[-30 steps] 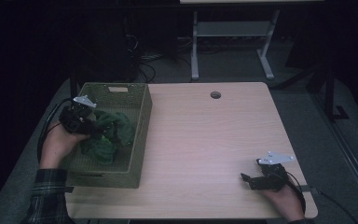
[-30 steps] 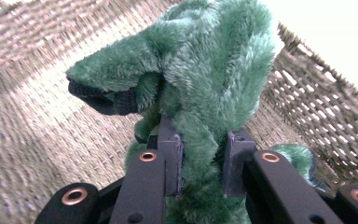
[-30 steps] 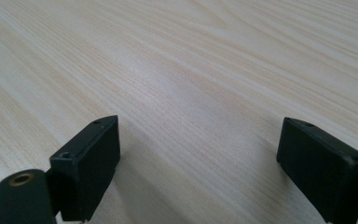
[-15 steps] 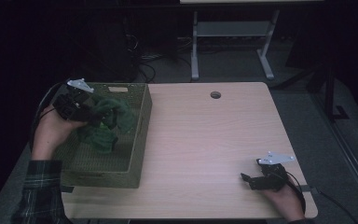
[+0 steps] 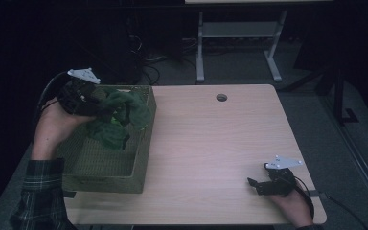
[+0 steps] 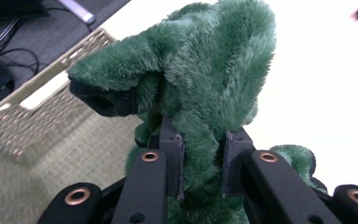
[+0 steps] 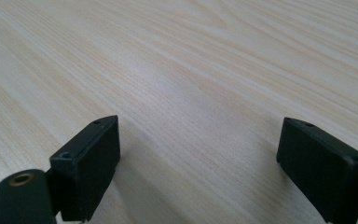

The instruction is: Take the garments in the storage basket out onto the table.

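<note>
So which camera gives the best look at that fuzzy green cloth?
The left gripper view: the green cloth is close up, pinched between the left hand-held gripper jaws. The high view shows it small and dim over the basket. The right gripper view faces bare table.

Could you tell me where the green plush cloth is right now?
In the high view, the green plush cloth hangs above the woven basket at table left, clamped in the left hand-held gripper.

Colours on my feed: the plush cloth is deep fuzzy green with a black patch underneath. The basket is a woven olive-tan. My tabletop is pale wood with fine grain lines. Both grippers have black jaws, and the sleeve is dark plaid.
</note>
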The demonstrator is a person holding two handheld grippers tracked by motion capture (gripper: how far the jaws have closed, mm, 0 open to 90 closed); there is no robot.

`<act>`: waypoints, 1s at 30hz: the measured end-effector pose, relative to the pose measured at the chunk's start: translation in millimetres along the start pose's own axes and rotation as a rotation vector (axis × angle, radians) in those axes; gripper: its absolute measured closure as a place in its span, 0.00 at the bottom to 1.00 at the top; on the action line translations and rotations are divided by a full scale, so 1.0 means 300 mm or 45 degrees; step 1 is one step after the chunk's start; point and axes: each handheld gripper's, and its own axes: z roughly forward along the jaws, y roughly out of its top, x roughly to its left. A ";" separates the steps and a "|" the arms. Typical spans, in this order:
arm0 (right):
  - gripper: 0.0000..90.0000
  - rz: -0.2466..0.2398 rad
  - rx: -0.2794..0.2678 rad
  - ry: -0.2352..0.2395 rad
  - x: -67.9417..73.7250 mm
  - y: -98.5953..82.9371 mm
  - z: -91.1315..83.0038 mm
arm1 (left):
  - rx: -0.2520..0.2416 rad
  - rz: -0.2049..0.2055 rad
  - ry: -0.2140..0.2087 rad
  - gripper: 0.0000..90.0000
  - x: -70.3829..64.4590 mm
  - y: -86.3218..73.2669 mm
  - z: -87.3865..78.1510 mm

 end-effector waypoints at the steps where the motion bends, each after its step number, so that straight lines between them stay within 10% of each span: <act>1: 0.14 0.000 0.000 0.000 0.000 0.000 0.000 | -0.003 0.005 -0.009 0.83 -0.008 0.007 0.005; 30: 0.14 -0.002 -0.001 0.000 0.000 0.000 0.000 | -0.097 0.075 -0.288 0.84 -0.243 0.197 0.265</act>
